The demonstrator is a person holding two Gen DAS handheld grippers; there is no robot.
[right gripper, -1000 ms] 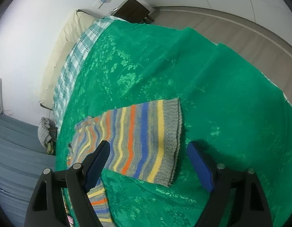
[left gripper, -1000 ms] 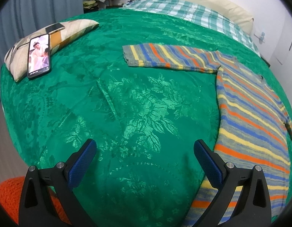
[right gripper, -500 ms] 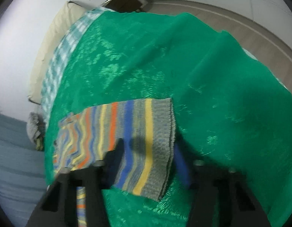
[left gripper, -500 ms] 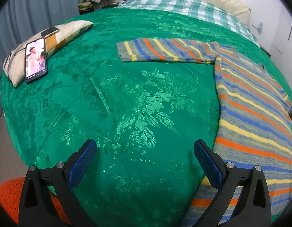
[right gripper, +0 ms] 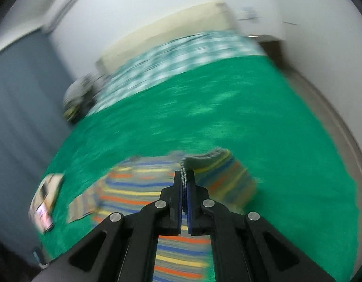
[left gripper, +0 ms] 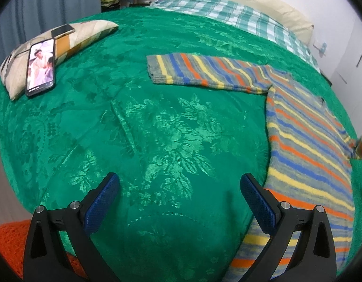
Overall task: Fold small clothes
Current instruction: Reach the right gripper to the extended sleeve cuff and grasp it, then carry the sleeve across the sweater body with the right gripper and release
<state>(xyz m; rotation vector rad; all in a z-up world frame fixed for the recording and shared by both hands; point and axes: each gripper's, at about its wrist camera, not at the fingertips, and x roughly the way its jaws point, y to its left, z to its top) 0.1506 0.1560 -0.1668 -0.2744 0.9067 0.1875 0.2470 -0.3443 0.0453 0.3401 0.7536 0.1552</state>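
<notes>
Sweater [left gripper: 305, 141] lies flat on the green bed cover [left gripper: 138, 129], one sleeve stretched out toward the middle of the bed; your right claw [right gripper: 186, 181] is clamped on the cuff [right gripper: 204, 157] of the other sleeve, lifted off the cover; this looks like the sleeve fold; next you would carry that cuff across the body and lay it down flat; your left claw [left gripper: 178, 202] hangs spread apart over bare cover, holding nothing; a phone [left gripper: 41, 67] rests on a cushion [left gripper: 87, 33] well away, so nothing blocks the fold.
</notes>
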